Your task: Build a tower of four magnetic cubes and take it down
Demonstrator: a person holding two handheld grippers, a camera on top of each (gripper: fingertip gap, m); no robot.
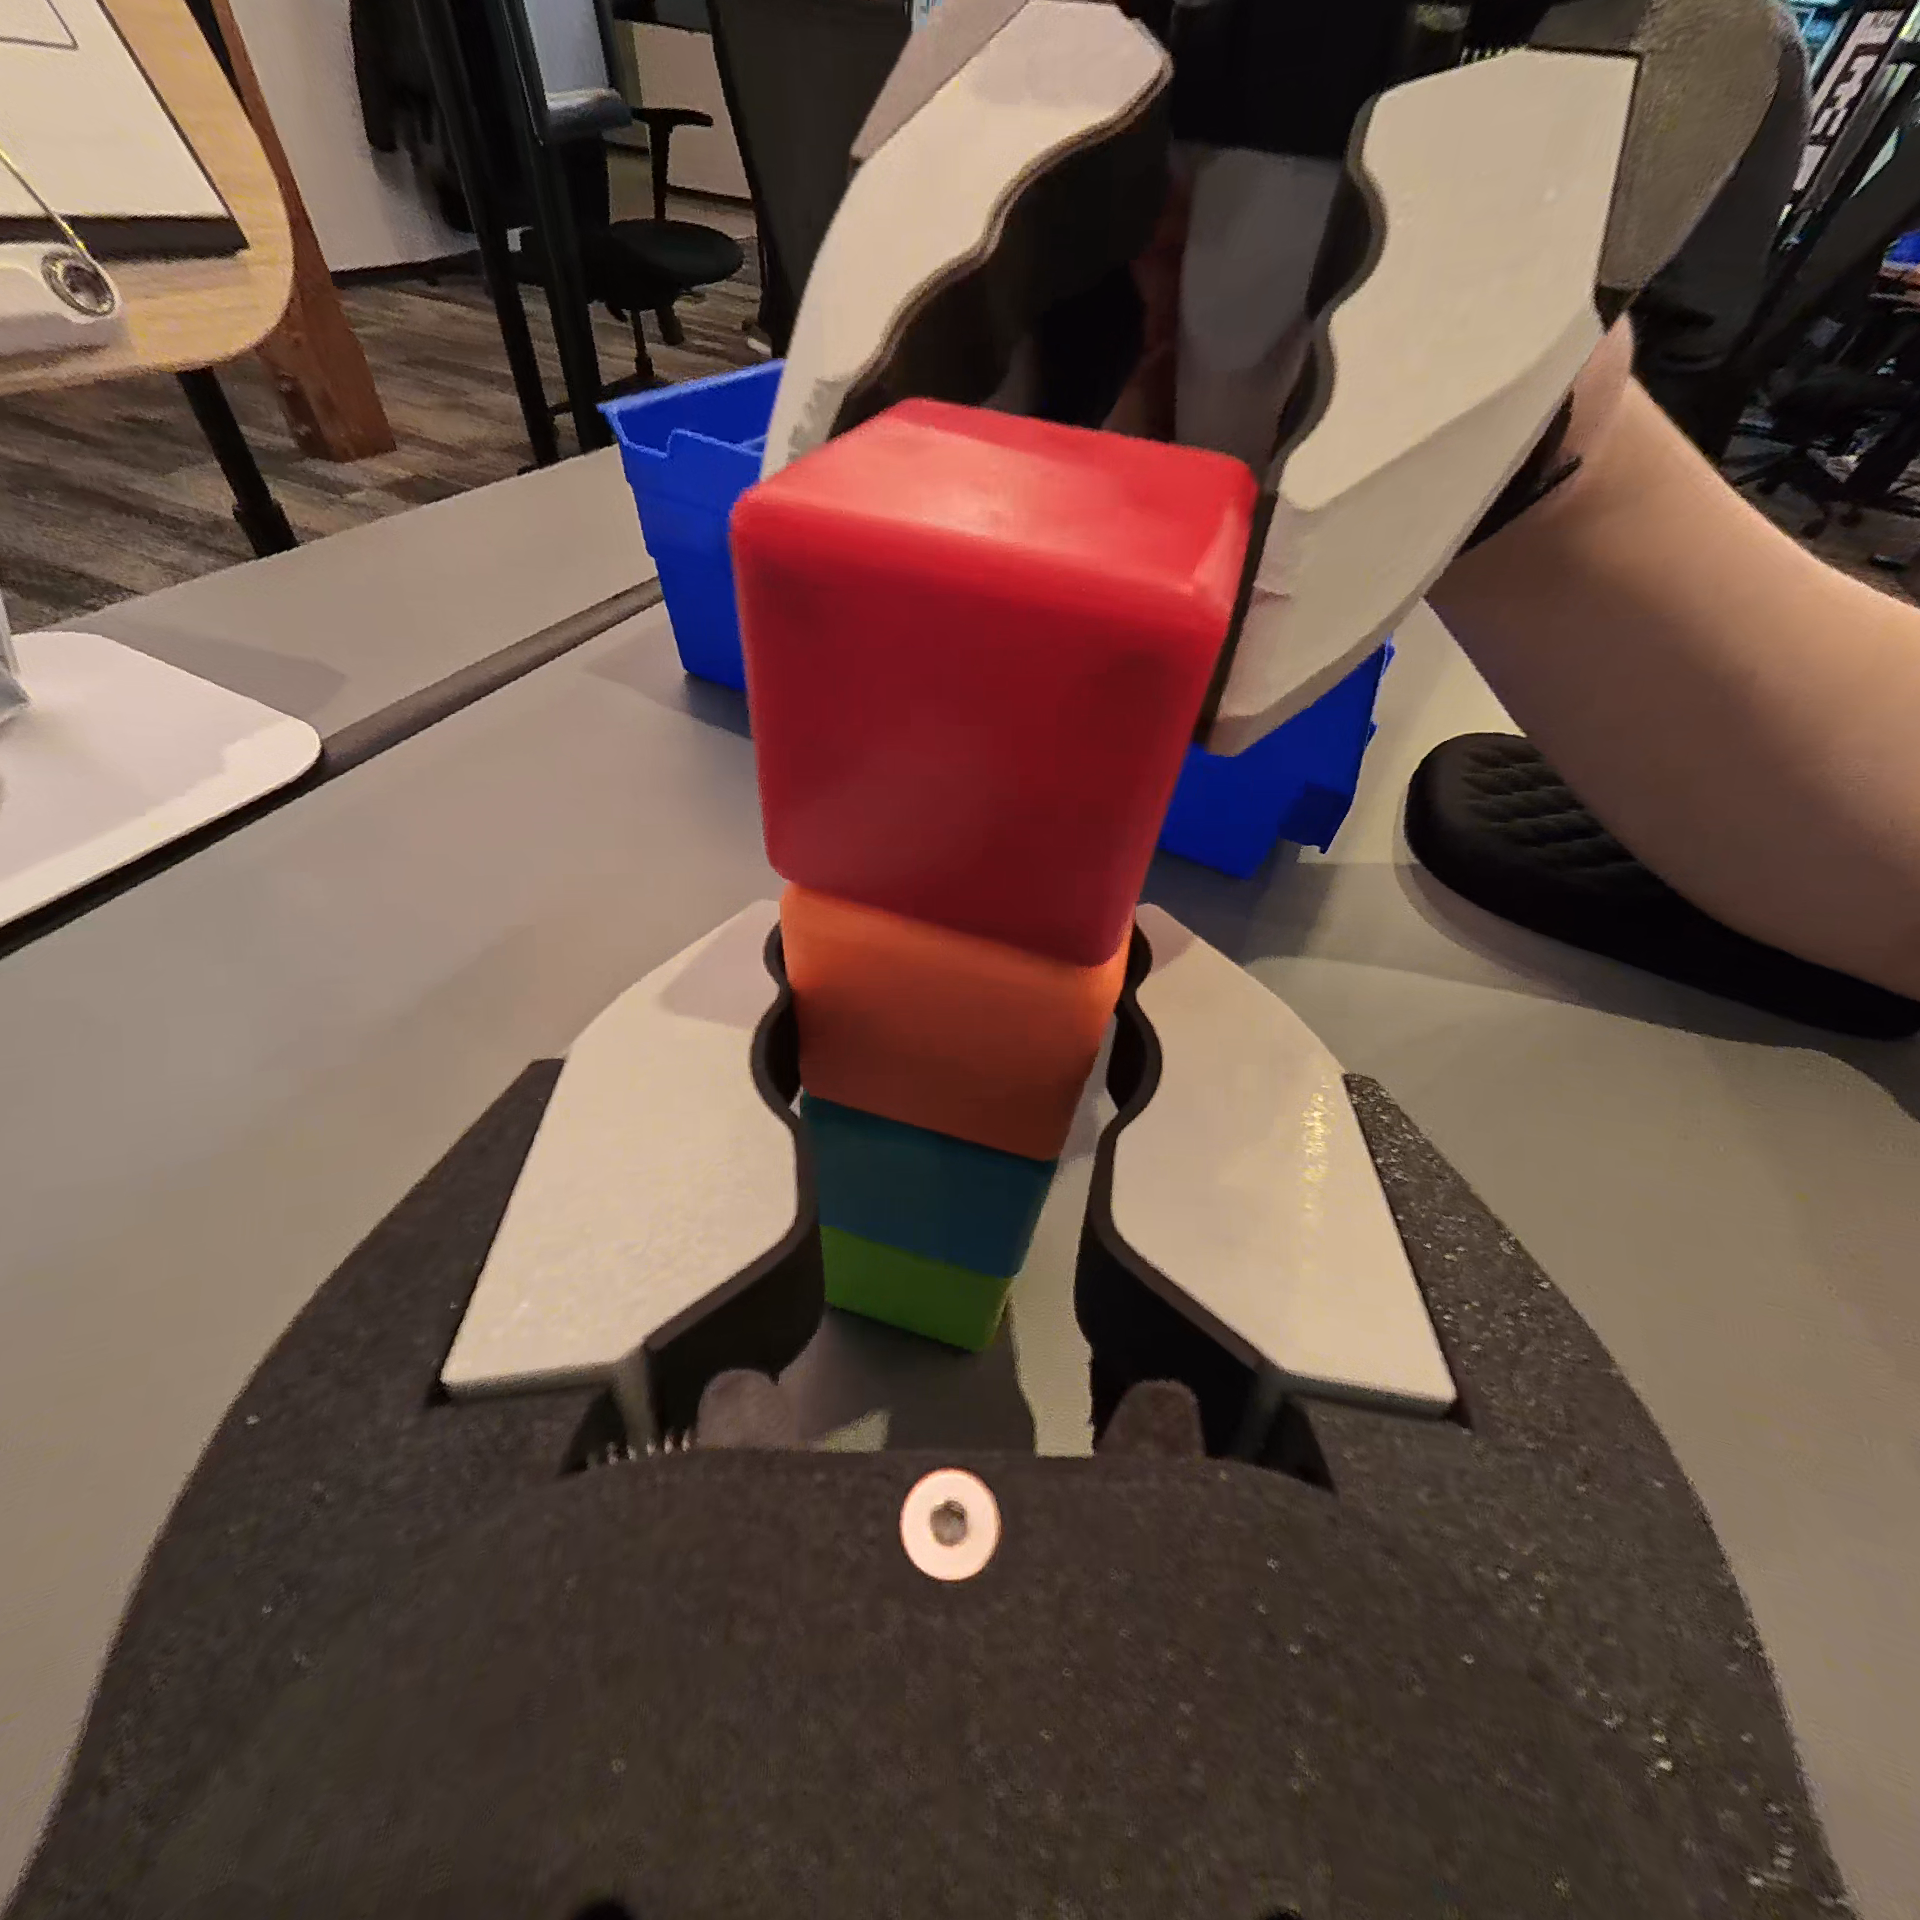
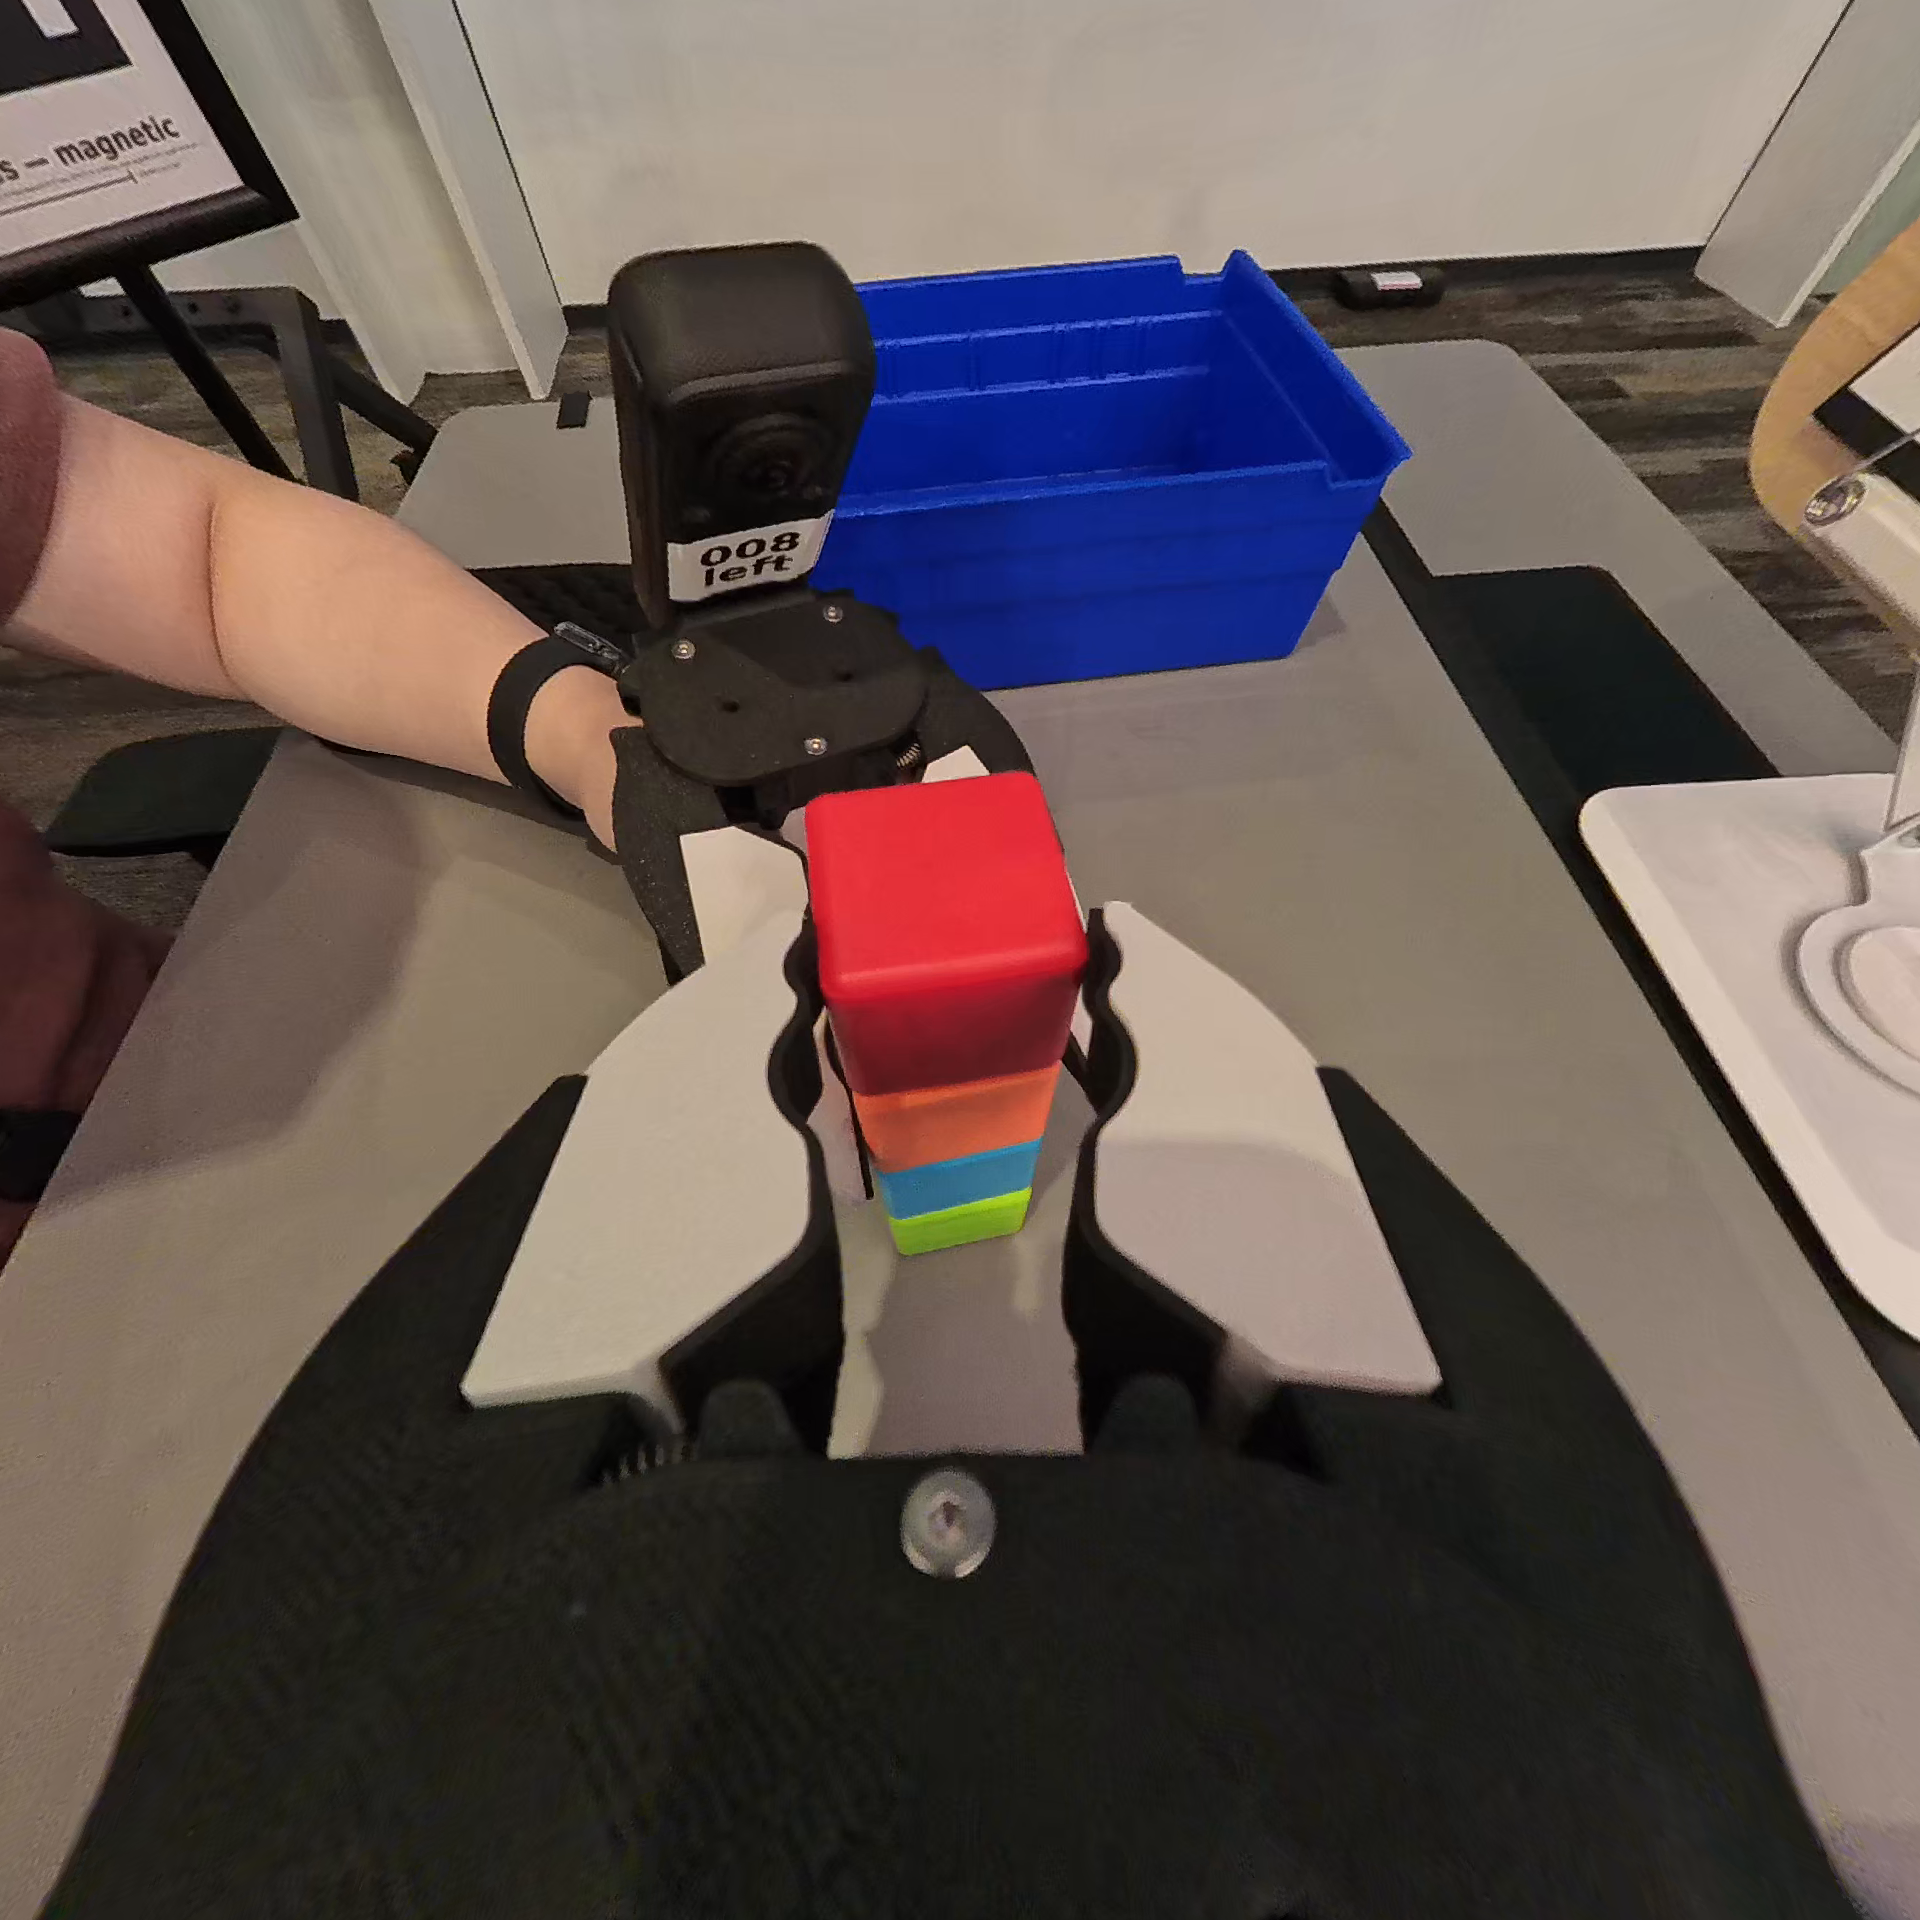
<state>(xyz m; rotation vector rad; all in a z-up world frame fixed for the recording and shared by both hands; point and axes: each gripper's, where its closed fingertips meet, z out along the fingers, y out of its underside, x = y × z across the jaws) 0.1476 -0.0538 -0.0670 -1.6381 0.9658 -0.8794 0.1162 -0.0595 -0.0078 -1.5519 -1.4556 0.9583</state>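
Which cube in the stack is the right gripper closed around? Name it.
The red cube, topmost of the four. The right gripper flanks it, while the orange cube, blue cube and green cube sit below.

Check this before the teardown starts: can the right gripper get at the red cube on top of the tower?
Probably yes. The right gripper straddles the red cube, with a finger against each side and nothing above it. The left gripper sits lower, around the orange cube, so it looks out of the way.
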